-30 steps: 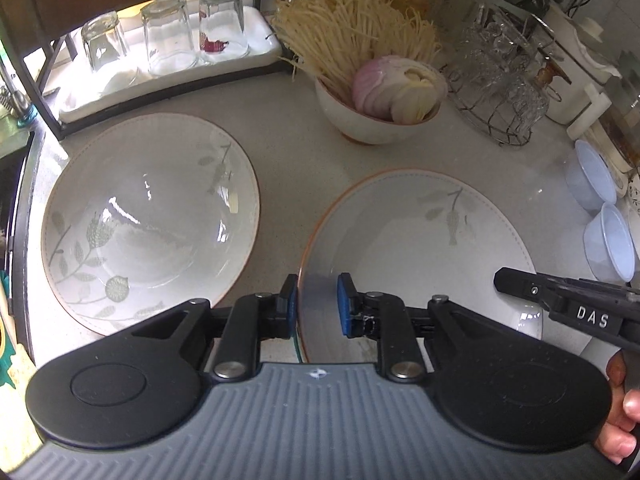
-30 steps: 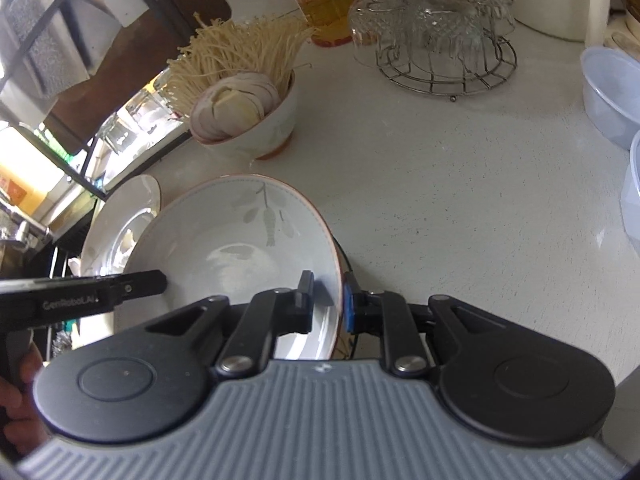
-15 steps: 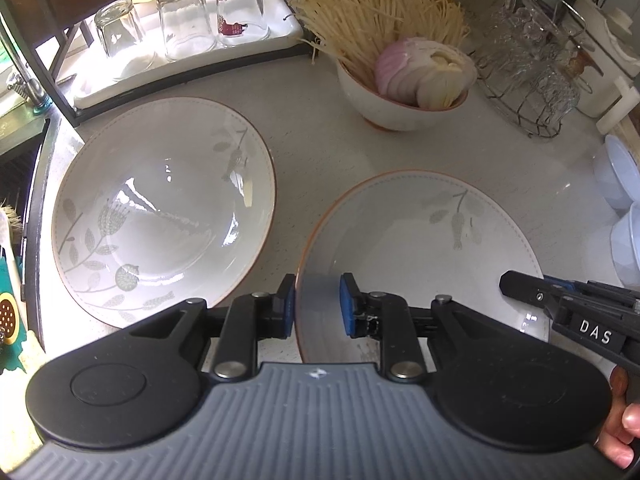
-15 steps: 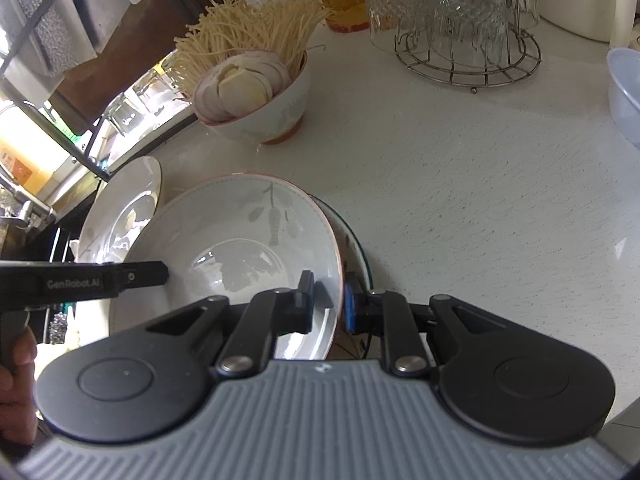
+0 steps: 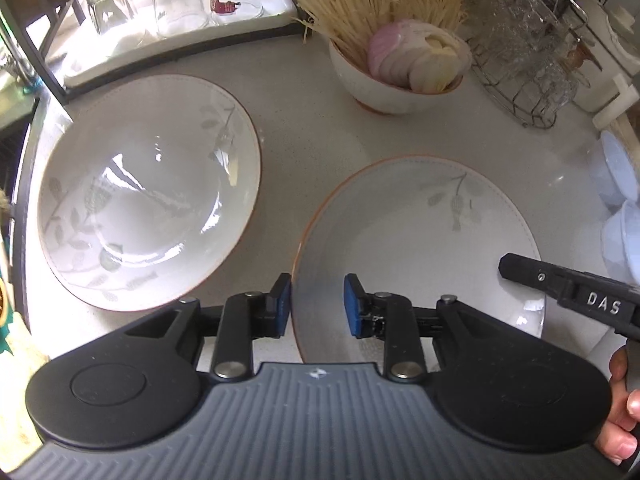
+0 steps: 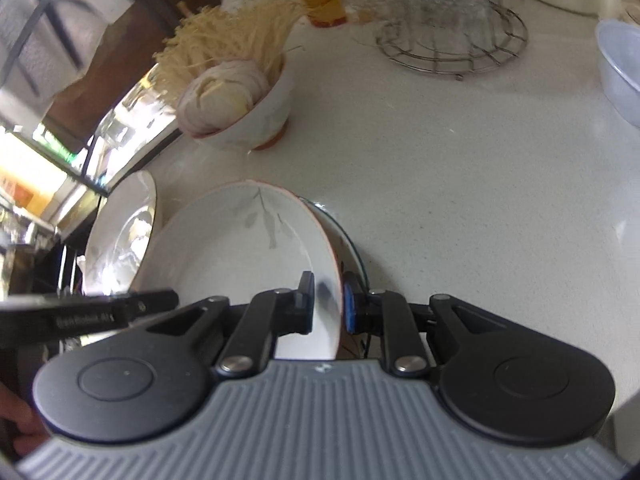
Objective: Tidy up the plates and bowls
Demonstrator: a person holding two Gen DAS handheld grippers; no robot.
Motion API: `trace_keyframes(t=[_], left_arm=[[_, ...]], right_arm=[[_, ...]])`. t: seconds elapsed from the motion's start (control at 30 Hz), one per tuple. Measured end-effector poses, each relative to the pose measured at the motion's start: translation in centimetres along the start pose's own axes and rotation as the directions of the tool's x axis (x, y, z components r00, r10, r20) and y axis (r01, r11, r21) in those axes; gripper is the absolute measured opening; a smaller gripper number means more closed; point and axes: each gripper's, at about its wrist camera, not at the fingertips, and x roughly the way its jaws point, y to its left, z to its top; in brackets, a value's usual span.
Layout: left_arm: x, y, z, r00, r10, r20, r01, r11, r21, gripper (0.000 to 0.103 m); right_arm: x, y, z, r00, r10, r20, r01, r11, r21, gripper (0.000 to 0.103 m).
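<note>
Straddling the near left rim of the plate [image 5: 420,236], the left gripper [image 5: 316,304] has its blue pads wide apart, one pad outside the rim and one inside, and neither presses on it. The right gripper [image 6: 326,306] is closed on the plate [image 6: 240,248] at its right rim, one finger inside and the blue pad outside. The plate is white and glossy, with a thin orange edge and a pale grey leaf sprig on its far side. It sits over the counter [image 5: 320,128], tilted up in the right view. Left of the plate lies a second plate [image 5: 148,188] with the same leaf pattern, flat on the counter, just beside it and not touching. Beyond the plate stands a bowl [image 5: 384,88] with onion slices and noodles. Only the right view shows another dark-rimmed dish [image 6: 348,240] under the plate's right edge. Only the left view shows the glasses [image 5: 176,0] on a tray far behind the second plate.
</note>
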Motion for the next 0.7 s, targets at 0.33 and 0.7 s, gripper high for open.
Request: trace_keyframes(t=[0.33,0.7], left_arm=[[-1.0,-0.5,-0.3,1.0,0.003,0.021,-0.002,0.999,-0.033,0.035],[-0.9,-1.7,-2.1,0.993,0.091,0.069,-0.09,0.996,-0.016,0.026]], right_arm=[[-0.5,0.0,0.2,0.999,-0.014,-0.041,0.014,1.0,-0.014,0.019],[-2.1,0.0,0.8,1.0,0.012,-0.002,-0.012,0.995,-0.101,0.019]])
